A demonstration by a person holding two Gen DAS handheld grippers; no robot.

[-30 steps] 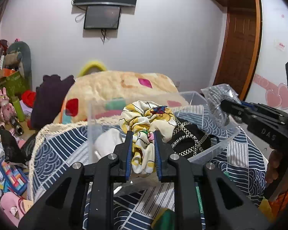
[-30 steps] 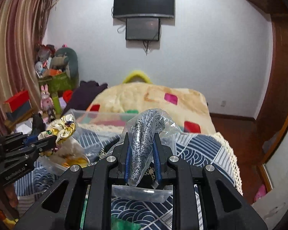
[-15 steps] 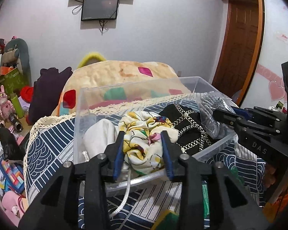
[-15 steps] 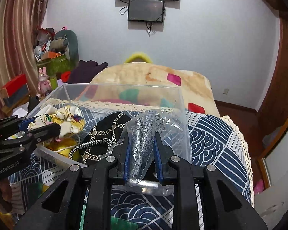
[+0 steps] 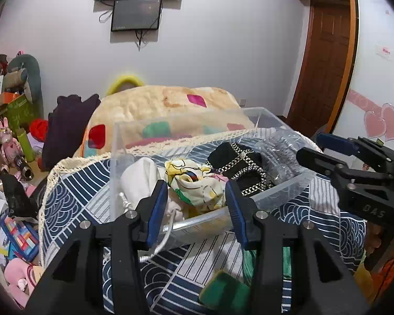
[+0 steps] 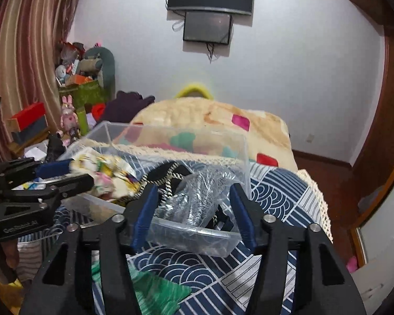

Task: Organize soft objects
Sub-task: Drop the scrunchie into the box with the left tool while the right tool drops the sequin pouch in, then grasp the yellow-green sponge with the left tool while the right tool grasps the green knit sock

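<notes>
We have just let go with both: the left gripper [image 5: 196, 204] and right gripper [image 6: 194, 212] now stand wide apart. The floral cloth [image 5: 197, 183] and bagged grey item [image 6: 197, 197] lie inside the clear bin [image 5: 281, 186], on the bed beside the black chain-trimmed piece [image 5: 239, 165]. Nearer us than the bin, a green cloth [image 6: 155, 291] waits, unobstructed; the bin's near rim sits between our open jaws.

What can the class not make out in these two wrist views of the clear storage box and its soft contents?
- Green item, left wrist view: hidden partly behind the left gripper; its kind is unclear.
- Bagged grey item, right wrist view: the crinkled plastic blurs it.
- Floral cloth, right wrist view: motion-blurred.
- Clear box floor, both views: covered by its contents.
</notes>
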